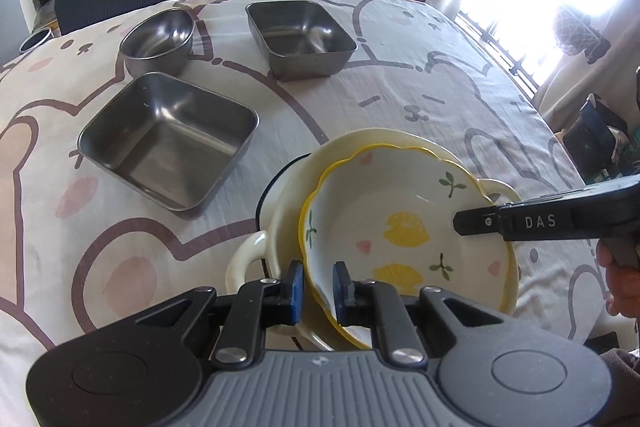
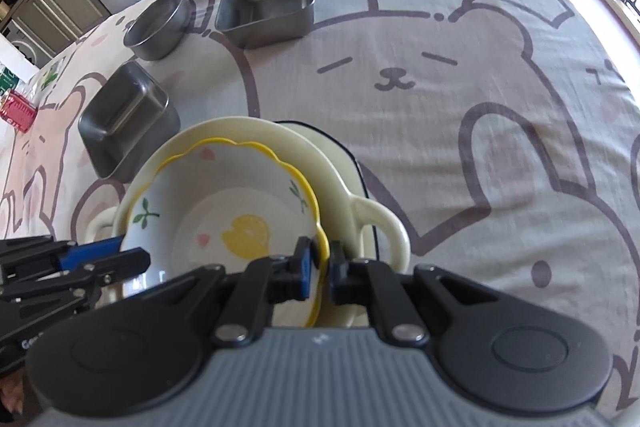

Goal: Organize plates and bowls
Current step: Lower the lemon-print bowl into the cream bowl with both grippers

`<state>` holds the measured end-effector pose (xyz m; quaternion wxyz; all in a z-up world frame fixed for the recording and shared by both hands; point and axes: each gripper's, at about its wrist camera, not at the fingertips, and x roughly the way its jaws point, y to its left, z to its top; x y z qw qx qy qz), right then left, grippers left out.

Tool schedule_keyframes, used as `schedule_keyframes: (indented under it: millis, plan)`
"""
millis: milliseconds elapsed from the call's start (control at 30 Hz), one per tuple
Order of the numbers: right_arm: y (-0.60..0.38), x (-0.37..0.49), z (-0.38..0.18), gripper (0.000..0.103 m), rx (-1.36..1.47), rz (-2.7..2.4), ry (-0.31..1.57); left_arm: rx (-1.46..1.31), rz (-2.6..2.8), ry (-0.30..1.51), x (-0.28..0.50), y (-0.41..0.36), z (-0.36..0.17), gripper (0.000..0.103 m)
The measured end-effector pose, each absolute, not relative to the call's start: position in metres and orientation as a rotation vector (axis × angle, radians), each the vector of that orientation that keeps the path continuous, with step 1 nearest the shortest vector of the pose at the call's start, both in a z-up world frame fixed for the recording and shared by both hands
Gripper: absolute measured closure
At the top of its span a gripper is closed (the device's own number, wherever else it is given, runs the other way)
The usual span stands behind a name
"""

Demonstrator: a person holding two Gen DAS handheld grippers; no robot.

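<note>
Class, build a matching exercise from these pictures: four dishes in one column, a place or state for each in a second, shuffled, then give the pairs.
Things
1. lemon bowl
2. cream dish
3. round steel bowl
4. nearest square tin

Places or states
A. empty, beside the stack
B. far side, by the other square tin
C. rim pinched by both grippers (left gripper, right gripper)
D. handled, under the lemon bowl

Pairs: 1-C, 2-D, 3-B, 4-A

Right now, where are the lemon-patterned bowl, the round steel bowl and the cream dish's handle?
lemon-patterned bowl [image 1: 404, 227]: left wrist view, inner floor.
round steel bowl [image 1: 160, 35]: left wrist view, inside wall.
cream dish's handle [image 2: 386, 231]: right wrist view, loop's outer curve.
</note>
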<state>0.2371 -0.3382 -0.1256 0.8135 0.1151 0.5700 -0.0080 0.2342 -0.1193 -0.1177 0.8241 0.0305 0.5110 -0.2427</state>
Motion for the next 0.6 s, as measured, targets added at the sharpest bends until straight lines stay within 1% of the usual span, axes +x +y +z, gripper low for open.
schedule_keyframes:
  millis: [67,167,367,600]
  plan:
    - [-0.339,0.238,-0.127,0.092,0.253,-0.014,1.221,0.066,-0.512,1.087,0.235,-0.119,-0.118,0.092]
    - [-0.341,0.238,-0.127,0.091,0.274,-0.016,1.23,0.078,-0.515,1.083,0.235,-0.118,-0.118,0.093]
    - [-0.338,0.238,-0.123,0.091,0.25,-0.026,1.239,0.079,-0.524,1.08,0.236,-0.117,-0.118,0.093]
    - [-0.346,0.23,-0.113,0.09,0.279,-0.036,1.199,0.087,-0.526,1.075,0.235,-0.12,-0.117,0.093]
